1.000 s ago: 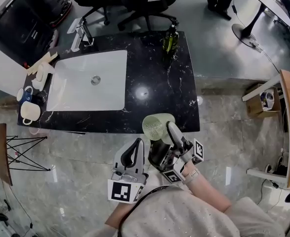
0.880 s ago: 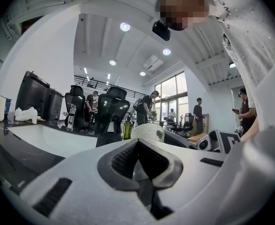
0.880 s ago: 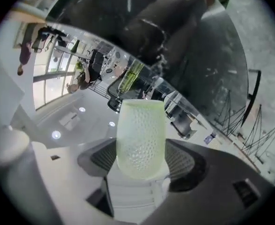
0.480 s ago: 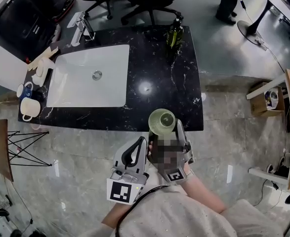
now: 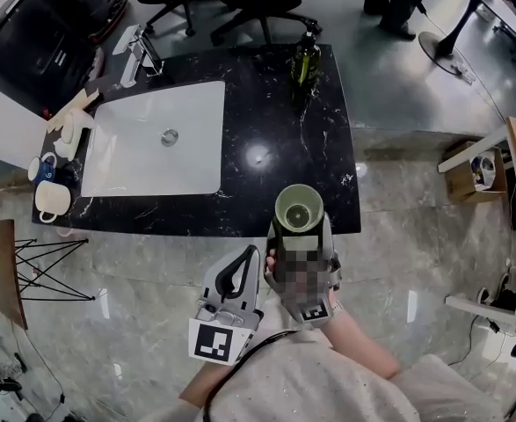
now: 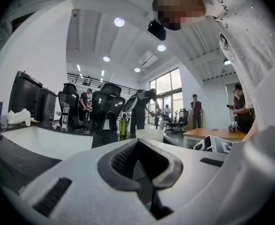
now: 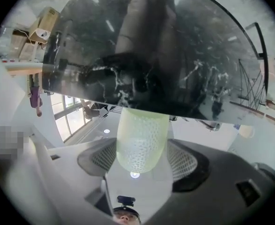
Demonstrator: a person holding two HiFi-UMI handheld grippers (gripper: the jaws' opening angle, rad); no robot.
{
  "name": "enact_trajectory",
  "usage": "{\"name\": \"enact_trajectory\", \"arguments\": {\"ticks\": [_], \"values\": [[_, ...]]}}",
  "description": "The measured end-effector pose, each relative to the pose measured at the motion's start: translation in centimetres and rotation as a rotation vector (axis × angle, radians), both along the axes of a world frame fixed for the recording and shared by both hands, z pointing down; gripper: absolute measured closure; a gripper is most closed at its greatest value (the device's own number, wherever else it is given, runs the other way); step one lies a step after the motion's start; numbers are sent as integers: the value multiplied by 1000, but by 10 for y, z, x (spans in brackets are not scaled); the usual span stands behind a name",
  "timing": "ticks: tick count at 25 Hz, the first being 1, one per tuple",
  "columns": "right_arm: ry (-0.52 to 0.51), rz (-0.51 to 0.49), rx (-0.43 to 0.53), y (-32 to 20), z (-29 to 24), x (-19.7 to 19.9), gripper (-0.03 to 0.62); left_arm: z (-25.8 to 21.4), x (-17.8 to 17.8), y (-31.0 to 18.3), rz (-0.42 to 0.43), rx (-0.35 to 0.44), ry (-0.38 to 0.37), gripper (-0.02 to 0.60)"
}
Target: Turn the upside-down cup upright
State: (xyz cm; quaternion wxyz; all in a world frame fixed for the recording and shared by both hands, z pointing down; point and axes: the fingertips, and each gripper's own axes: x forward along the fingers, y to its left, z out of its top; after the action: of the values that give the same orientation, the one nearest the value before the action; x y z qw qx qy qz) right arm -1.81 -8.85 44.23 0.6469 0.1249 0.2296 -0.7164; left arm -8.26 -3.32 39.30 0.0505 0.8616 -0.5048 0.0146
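Cup [image 5: 298,207] turned since 1 s ago: tilted then, mouth-up now. 1 cup, clamped between right gripper [image 5: 299,236] jaws at counter [image 5: 328,148] front edge, near right corner. Left gripper [image 5: 244,266] jaws clenched, empty, off counter. 1 sink [image 5: 152,139] left; bare counter between.

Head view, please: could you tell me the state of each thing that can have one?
Cup: mouth up, gripped.
Right gripper: shut on cup.
Left gripper: shut, empty.
Bottle: upright on counter.
Sink: empty.
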Motion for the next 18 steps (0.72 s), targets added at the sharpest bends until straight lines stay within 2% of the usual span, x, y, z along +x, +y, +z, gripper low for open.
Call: {"name": "enact_trajectory", "arguments": {"ticks": [2,5,9,13,15,18], "values": [[-6,4,12,1,0,2,269,-3,0,-2,0,18,8,575],[1,-5,24,2,2,-1,269,1,1,-3,2,-25,17,575],[25,-1,43,3,3,-2,267,3,3,-4,14,-33,14,575],[42,-6,137,8,-15,-1,266,5,2,-5,11,-34,14,575],[68,-11,204,13,-26,0,266,5,-1,-5,7,-7,0,575],[168,-26,328,28,-41,-1,266,1,-3,-6,2,25,-17,575]]}}
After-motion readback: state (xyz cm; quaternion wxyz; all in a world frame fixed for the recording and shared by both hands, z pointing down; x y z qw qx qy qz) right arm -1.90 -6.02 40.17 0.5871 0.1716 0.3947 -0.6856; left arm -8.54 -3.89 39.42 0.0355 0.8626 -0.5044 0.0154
